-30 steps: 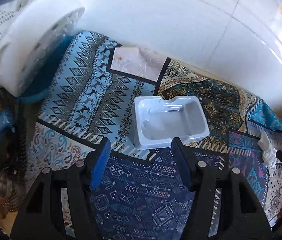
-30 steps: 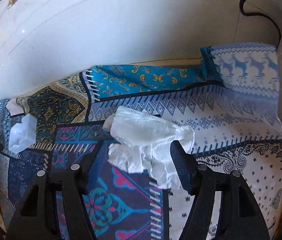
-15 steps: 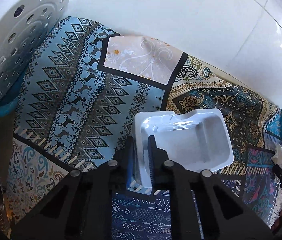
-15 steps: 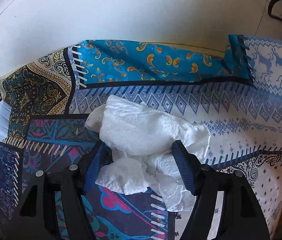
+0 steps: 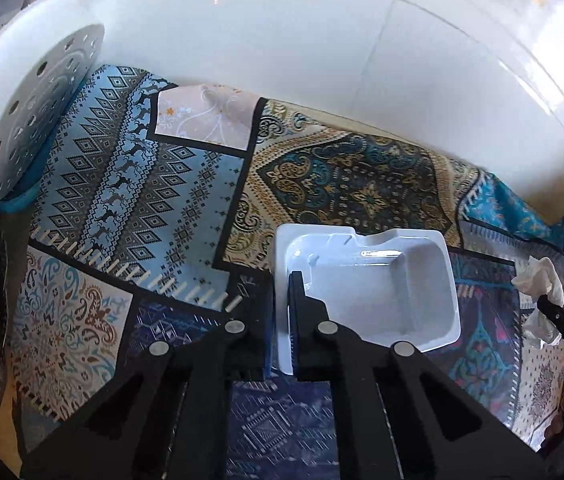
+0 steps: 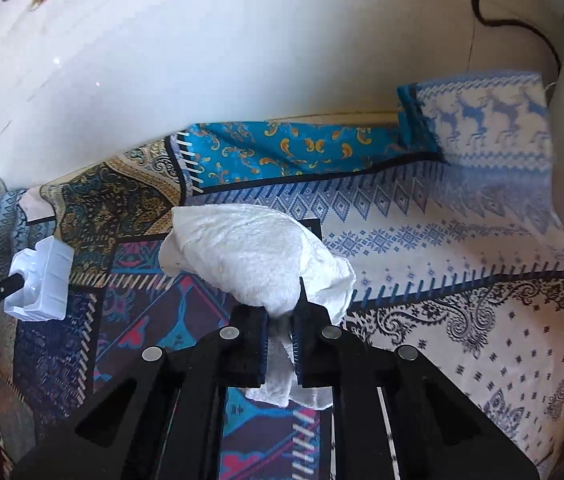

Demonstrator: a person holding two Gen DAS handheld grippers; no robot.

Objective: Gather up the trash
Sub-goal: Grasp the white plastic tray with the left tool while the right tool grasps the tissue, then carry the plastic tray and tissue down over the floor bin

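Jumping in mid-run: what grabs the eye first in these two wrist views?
Two white pieces of trash stand out against the busy patchwork cloth. The left gripper is shut on the near-left rim of a white plastic tray; the right gripper pinches a crumpled paper towel. A white perforated disc leans at the far left by the wall.

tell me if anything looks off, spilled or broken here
Nothing spilled or broken. The left claw pinches the white plastic tray by one wall, so it hangs tilted. The right claw holds the crumpled paper towel. Both suit trash collecting.
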